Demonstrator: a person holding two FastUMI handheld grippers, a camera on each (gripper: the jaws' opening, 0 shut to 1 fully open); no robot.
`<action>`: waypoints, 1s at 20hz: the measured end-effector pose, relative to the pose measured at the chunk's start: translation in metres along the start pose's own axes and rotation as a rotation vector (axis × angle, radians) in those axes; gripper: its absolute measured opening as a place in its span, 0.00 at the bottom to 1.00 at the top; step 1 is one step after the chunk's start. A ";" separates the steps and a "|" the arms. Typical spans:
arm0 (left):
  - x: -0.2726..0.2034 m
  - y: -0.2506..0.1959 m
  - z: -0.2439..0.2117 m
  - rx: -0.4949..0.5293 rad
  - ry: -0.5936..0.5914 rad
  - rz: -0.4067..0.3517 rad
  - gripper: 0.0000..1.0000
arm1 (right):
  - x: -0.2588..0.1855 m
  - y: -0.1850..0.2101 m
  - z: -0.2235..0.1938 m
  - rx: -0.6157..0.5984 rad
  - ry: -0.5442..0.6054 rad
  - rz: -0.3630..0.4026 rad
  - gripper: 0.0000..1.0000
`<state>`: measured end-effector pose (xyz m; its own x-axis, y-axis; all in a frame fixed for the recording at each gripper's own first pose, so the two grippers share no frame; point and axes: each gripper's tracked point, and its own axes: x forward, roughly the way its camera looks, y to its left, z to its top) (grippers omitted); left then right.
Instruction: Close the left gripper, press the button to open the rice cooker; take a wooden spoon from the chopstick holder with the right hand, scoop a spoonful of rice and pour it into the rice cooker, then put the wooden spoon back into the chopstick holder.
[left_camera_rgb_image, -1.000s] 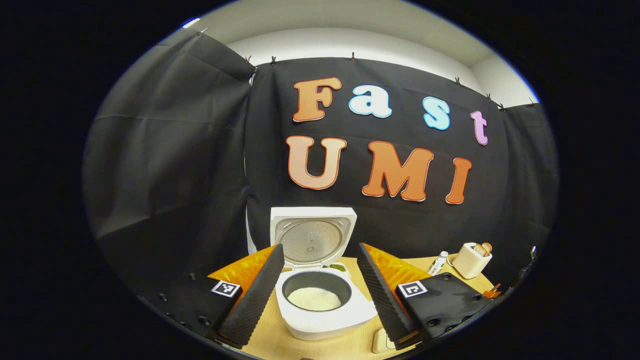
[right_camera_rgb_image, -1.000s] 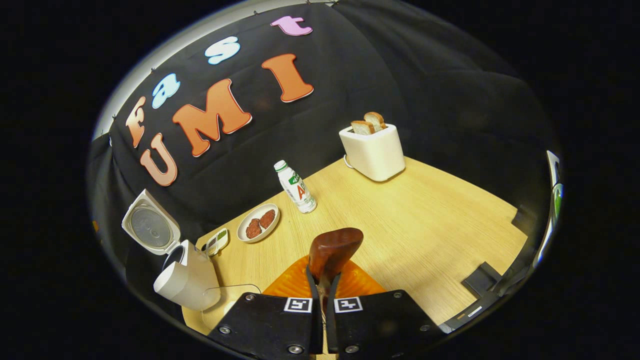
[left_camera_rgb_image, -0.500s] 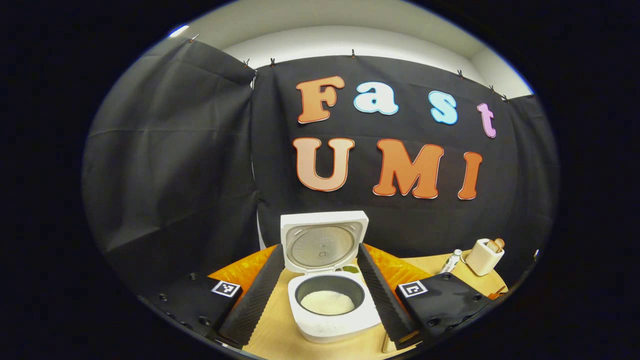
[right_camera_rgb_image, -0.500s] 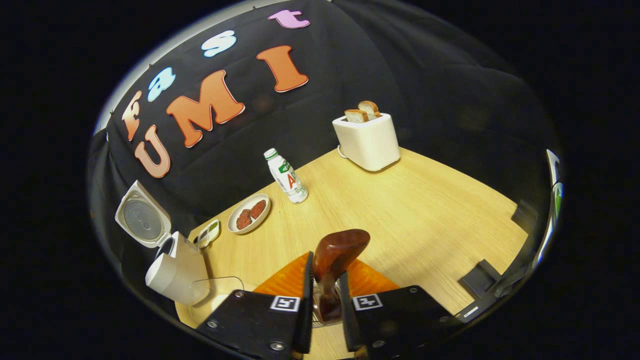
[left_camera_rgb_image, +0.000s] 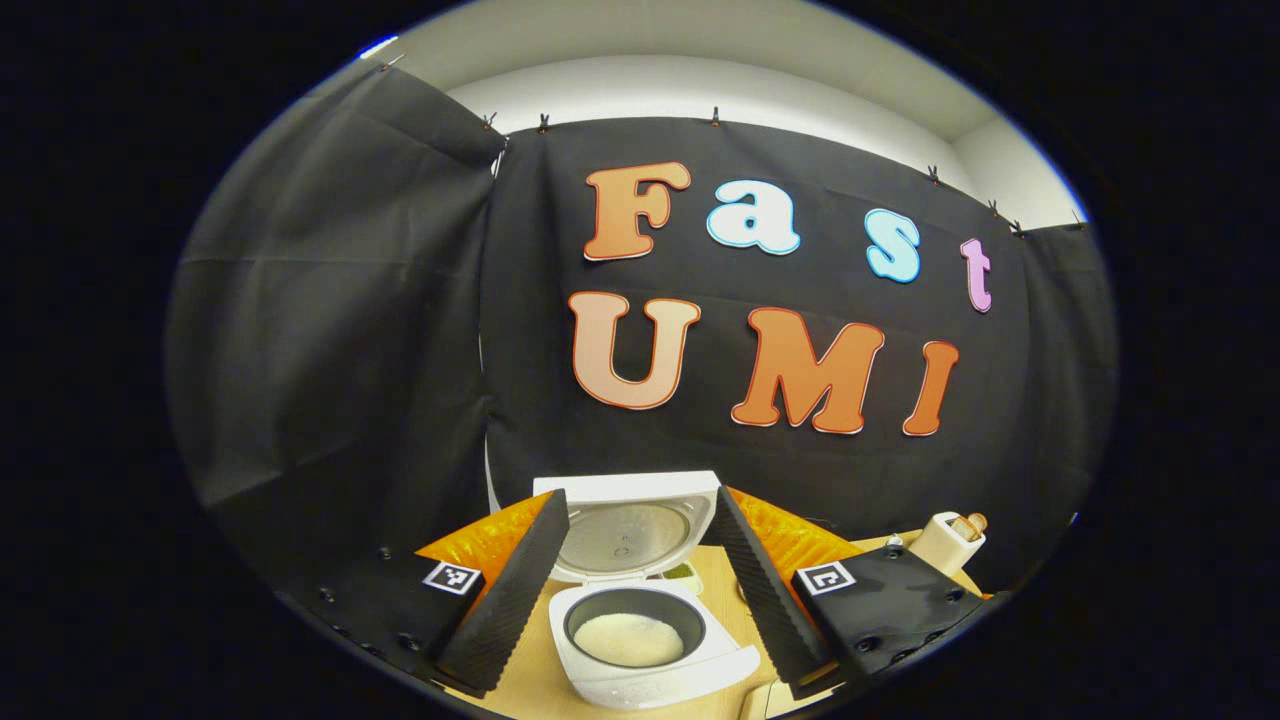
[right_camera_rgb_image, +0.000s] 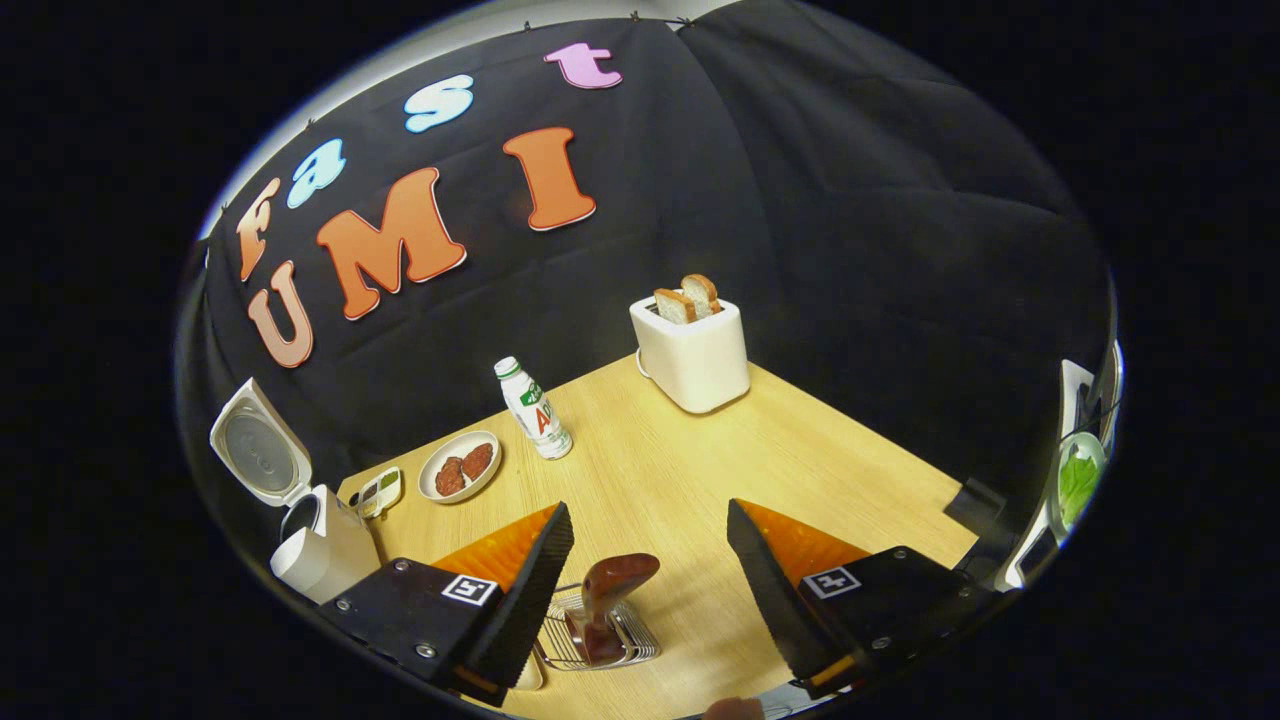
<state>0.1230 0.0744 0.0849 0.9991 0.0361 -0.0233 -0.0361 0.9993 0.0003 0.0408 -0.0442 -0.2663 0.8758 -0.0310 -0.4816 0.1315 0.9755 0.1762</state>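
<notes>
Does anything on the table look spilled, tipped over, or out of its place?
Nothing stands out. The rice cooker stands open with rice inside, the wooden spoon sits in its wire holder, and the bottle and toaster are upright.

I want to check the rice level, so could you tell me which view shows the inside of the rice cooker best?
The left gripper view: the rice cooker faces it with the lid up and the white rice visible. The right gripper view shows the cooker side-on at the edge, its inside hidden.

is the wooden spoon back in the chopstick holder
Yes. The wooden spoon stands in the wire chopstick holder, and the right gripper is open, clear of it.
</notes>
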 end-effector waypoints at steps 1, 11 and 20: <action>0.012 0.004 0.006 -0.001 0.005 0.001 0.99 | -0.002 0.001 0.004 -0.007 -0.008 -0.001 0.95; 0.130 0.028 0.008 -0.067 0.168 -0.032 0.99 | -0.015 0.012 0.024 -0.035 -0.036 -0.022 0.95; 0.223 0.024 -0.061 -0.008 0.361 0.032 0.99 | -0.016 -0.005 0.033 0.016 -0.047 -0.072 0.95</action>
<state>0.3432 0.1064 0.0184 0.9247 0.0634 -0.3753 -0.0688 0.9976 -0.0009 0.0414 -0.0557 -0.2313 0.8847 -0.1116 -0.4525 0.2017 0.9669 0.1560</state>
